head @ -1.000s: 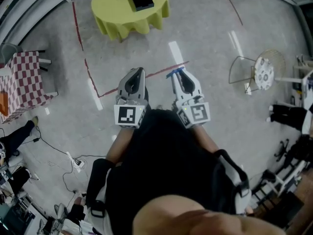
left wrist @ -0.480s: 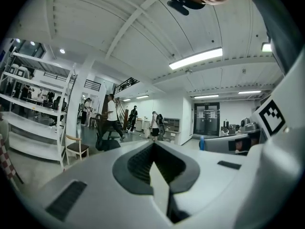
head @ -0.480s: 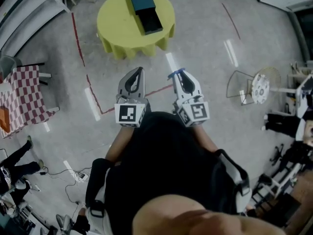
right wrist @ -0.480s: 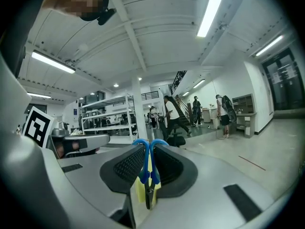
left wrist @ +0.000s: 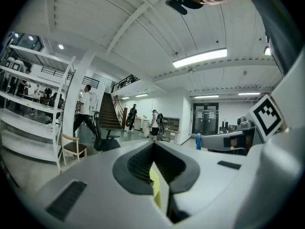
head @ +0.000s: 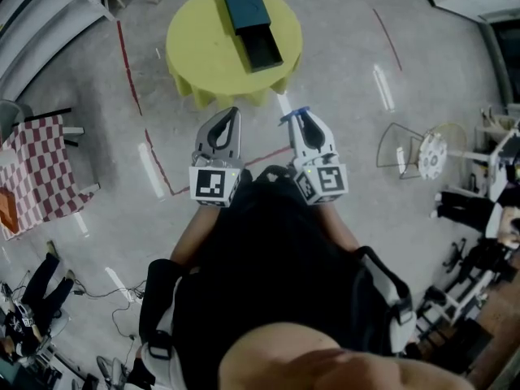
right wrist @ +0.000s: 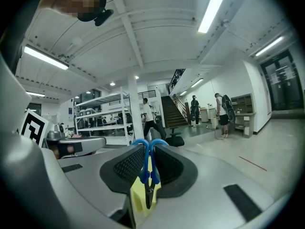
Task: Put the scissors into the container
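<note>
your right gripper [right wrist: 148, 149] pinches the scissors [right wrist: 145, 168] by the handles, left gripper [left wrist: 153, 149] closed on nothing; jolt it and they slip before the container [head: 253, 24] at 12 o'clock.

Head view: dim, flat overhead light, no hard shadows. Pale glare streaks [head: 284, 102] lie on the floor [head: 366, 201] just beside the yellow table [head: 203, 51] and further to its right. The person's torso [head: 276, 275], well below the table, is underexposed to near black. Strong barrel distortion bows lines around the table.

Gripper views: much brighter. Ceiling strip lights [left wrist: 200, 57] blow out white. Black round vignette. Left gripper [left wrist: 153, 149] and the scissors [right wrist: 143, 163] clamped in the right gripper [right wrist: 148, 150] are soft, too near the lens; the background is sharper.
</note>
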Available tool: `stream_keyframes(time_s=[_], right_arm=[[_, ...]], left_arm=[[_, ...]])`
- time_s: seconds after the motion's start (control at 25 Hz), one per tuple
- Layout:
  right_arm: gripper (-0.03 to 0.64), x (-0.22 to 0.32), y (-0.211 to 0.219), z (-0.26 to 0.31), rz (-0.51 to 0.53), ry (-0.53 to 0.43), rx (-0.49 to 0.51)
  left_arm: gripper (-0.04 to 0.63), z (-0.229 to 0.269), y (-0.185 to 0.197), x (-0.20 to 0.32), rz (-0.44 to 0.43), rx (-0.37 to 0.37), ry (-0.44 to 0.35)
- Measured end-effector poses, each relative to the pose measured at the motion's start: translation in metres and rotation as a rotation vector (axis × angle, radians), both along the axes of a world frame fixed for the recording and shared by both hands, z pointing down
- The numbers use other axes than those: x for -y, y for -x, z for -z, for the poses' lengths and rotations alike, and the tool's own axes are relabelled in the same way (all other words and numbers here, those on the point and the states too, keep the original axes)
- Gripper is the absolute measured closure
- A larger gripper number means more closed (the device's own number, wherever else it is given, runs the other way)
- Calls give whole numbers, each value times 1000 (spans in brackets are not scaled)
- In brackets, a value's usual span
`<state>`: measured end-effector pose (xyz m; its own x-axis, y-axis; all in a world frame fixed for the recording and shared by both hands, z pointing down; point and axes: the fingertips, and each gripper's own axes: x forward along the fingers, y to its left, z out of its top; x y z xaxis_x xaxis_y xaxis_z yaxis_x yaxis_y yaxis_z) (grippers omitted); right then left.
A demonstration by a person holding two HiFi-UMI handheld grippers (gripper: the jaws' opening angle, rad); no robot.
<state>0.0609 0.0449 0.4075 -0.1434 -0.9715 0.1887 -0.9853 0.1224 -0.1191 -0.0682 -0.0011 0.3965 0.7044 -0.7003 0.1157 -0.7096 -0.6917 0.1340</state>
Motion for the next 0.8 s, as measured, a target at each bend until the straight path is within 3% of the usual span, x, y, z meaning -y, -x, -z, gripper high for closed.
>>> stream_keyframes(time_s=[0.36,0.8], right_arm=[[548,46,-10,-6,21,16,25],[548,151,-42,-14,144,13,26]], left_arm=[[603,-11,-10,42,23,11,34],[603,-6,-37,134,136,36,-16]])
